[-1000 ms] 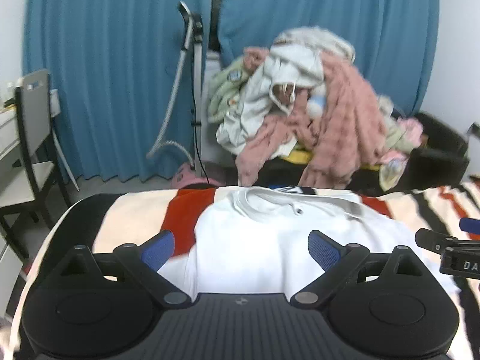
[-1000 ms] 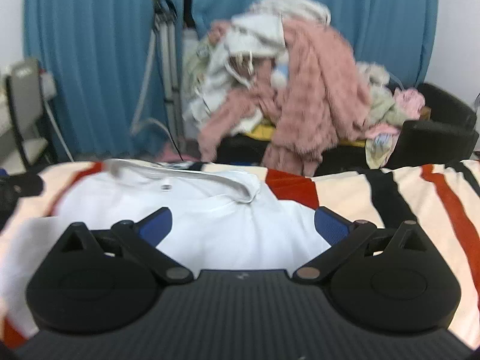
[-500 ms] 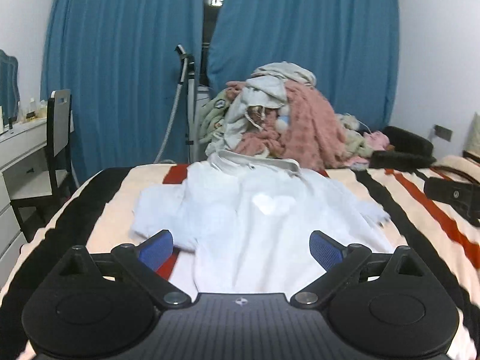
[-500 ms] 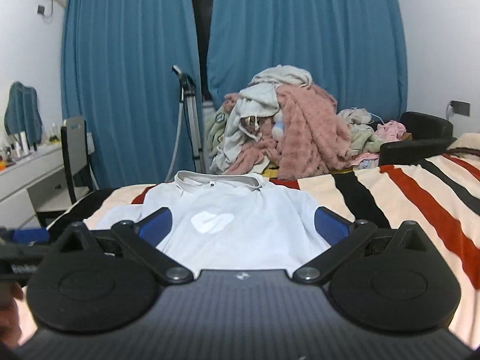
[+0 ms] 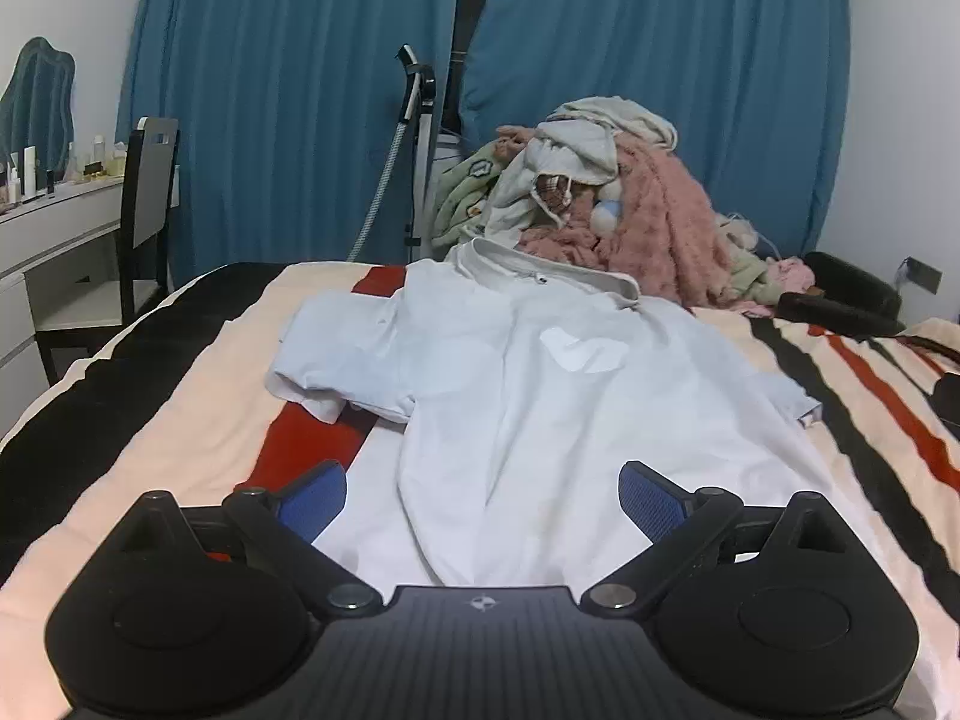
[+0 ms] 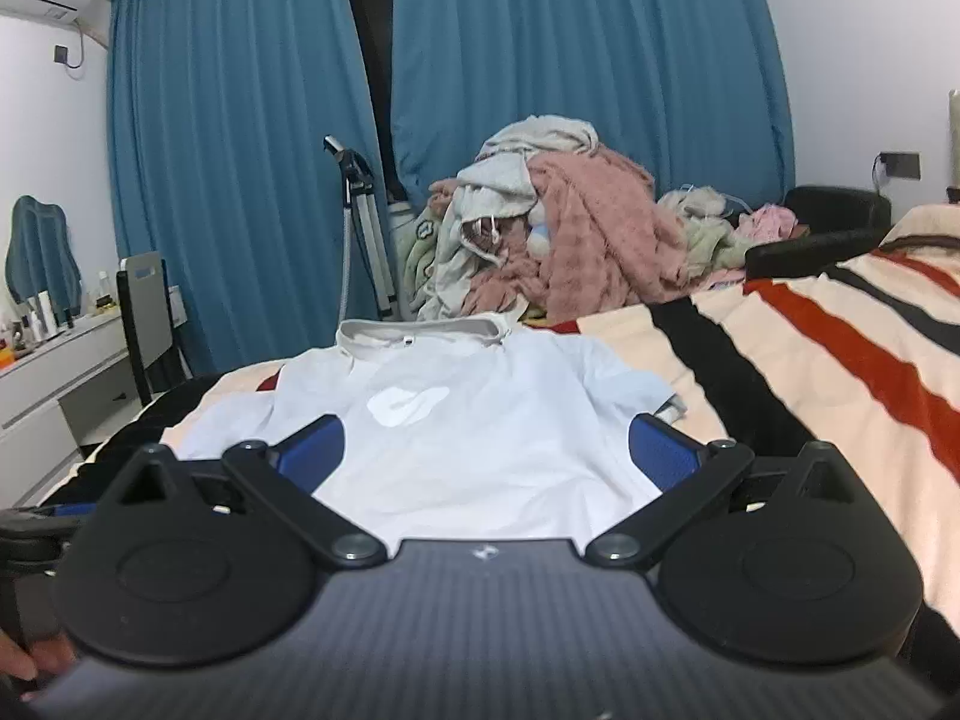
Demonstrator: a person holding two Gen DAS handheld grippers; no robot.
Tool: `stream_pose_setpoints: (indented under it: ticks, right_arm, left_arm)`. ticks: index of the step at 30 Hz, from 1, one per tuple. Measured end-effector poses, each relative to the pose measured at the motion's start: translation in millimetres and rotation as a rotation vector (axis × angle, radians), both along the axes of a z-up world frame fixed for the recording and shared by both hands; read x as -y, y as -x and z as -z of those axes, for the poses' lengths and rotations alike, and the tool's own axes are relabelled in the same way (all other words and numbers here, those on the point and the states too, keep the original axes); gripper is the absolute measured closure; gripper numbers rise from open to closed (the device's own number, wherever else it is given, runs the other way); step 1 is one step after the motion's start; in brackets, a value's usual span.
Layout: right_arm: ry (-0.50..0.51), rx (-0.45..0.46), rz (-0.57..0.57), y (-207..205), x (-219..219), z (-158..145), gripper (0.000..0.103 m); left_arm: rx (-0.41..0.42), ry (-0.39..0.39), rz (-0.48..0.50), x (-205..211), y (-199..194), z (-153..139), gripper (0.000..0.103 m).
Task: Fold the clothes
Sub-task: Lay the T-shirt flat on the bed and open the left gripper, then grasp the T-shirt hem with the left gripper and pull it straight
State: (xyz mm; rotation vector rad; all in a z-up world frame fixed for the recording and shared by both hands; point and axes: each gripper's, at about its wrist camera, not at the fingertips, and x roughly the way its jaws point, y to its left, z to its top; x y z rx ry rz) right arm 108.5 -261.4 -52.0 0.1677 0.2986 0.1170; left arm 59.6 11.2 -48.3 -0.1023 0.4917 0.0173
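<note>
A white polo shirt (image 5: 540,396) lies spread face up on the striped bed (image 5: 180,396), collar at the far end. Its left sleeve (image 5: 342,354) is bunched and partly folded. The shirt also shows in the right wrist view (image 6: 468,426), with a pale logo on the chest. My left gripper (image 5: 483,495) is open and empty, just above the shirt's near hem. My right gripper (image 6: 486,450) is open and empty, held above the shirt's lower part. The left gripper's edge shows at the lower left of the right wrist view (image 6: 36,522).
A heap of pink, grey and green clothes (image 5: 606,204) sits on a black sofa (image 5: 852,294) past the bed's far end. A garment steamer (image 5: 414,150) stands by blue curtains (image 5: 288,96). A chair (image 5: 144,210) and white dresser (image 5: 48,228) stand at the left.
Both grippers have pulled back and risen away from the shirt's collar end toward its hem. More of the shirt and bed now shows. Both grippers stay open.
</note>
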Motion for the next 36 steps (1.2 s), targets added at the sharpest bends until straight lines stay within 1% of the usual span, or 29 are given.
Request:
stream_pose_setpoints:
  ticks: [2, 7, 15, 16, 18, 19, 20, 24, 26, 30, 36]
  right_arm:
    - [0.001, -0.010, -0.001, -2, 1, 3, 0.000]
    - [-0.001, -0.024, 0.009, -4, 2, 7, 0.000]
    - [-0.002, -0.031, 0.016, -2, 2, 8, 0.000]
    - [-0.007, -0.032, 0.015, -2, 2, 9, 0.002]
    - [-0.009, -0.032, 0.011, -2, 3, 8, 0.016]
    - [-0.004, -0.034, 0.009, -2, 3, 8, 0.032]
    - [-0.006, -0.035, 0.005, -2, 3, 8, 0.032]
    - [-0.024, -0.036, -0.009, -2, 5, 9, 0.030]
    - [-0.023, -0.039, 0.003, -3, 4, 9, 0.014]
    - [-0.026, -0.073, 0.013, -7, 6, 13, 0.014]
    - [-0.041, -0.116, 0.008, -11, 7, 18, 0.014]
  left_arm:
    - [-0.004, 0.000, -0.003, 0, -5, 2, 0.005]
    - [-0.016, 0.031, 0.001, -1, -11, 5, 0.005]
    - [-0.044, 0.043, -0.020, 0, -15, 9, 0.005]
    - [-0.050, 0.044, -0.023, 0, -15, 10, 0.005]
    - [-0.059, 0.050, -0.027, 1, -16, 12, 0.005]
    - [-0.061, 0.051, -0.030, 1, -17, 13, 0.005]
    - [-0.064, 0.053, -0.033, 1, -17, 14, 0.005]
    - [-0.074, 0.061, -0.042, 0, -20, 16, 0.005]
    - [-0.077, 0.063, -0.045, 1, -21, 17, 0.005]
    - [-0.081, 0.064, -0.062, 0, -27, 18, 0.005]
    - [-0.114, 0.056, -0.107, -9, -56, 22, 0.005]
